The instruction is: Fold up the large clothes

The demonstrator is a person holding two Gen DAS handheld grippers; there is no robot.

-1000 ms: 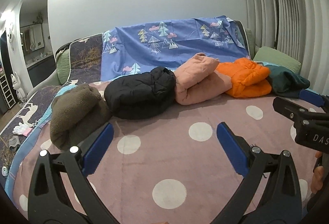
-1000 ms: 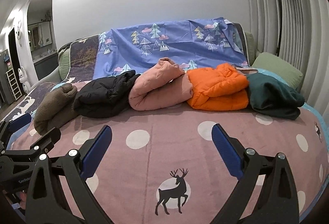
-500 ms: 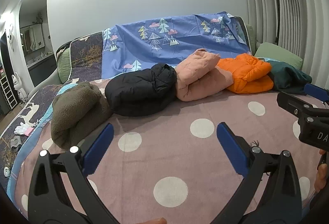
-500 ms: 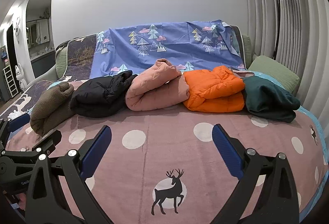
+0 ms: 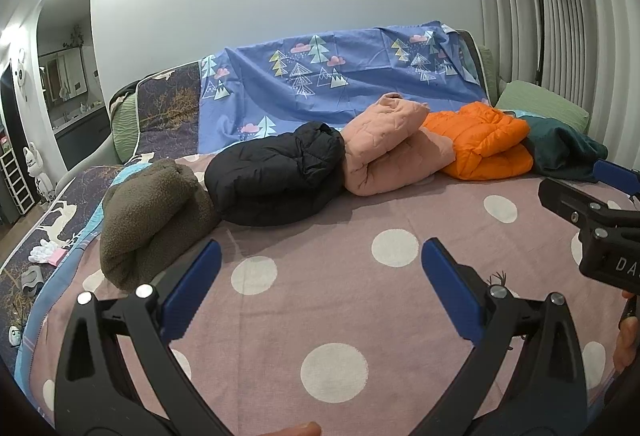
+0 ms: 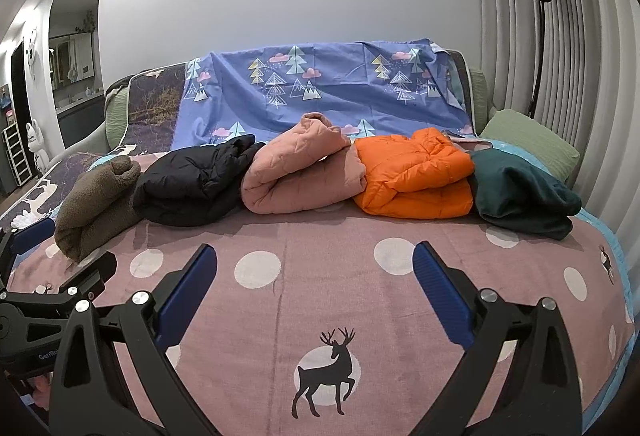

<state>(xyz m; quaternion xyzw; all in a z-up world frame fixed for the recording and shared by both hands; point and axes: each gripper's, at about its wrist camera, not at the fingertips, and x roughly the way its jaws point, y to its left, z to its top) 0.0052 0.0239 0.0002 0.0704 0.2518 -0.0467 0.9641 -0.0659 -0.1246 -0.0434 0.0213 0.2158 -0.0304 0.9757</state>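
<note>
Currently, the left gripper (image 5: 320,290) and right gripper (image 6: 316,288) hover wide-jawed, empty, over the blanket (image 6: 320,248); five folded jackets (image 6: 304,171) line its far edge.

Five folded garments in a row along the back of the pink polka-dot blanket (image 6: 332,288), left to right: brown fleece (image 6: 96,203), black puffer jacket (image 6: 196,183), pink quilted jacket (image 6: 300,167), orange puffer jacket (image 6: 416,175), dark green garment (image 6: 520,195). Neighbours touching. Blue tree-print sheet (image 6: 320,87) behind the row.

Fuzzy fleece brown garment (image 5: 152,211), puffy quilted black jacket (image 5: 276,179), slightly shiny orange jacket (image 6: 416,175), matt woven blanket (image 6: 320,296)
</note>
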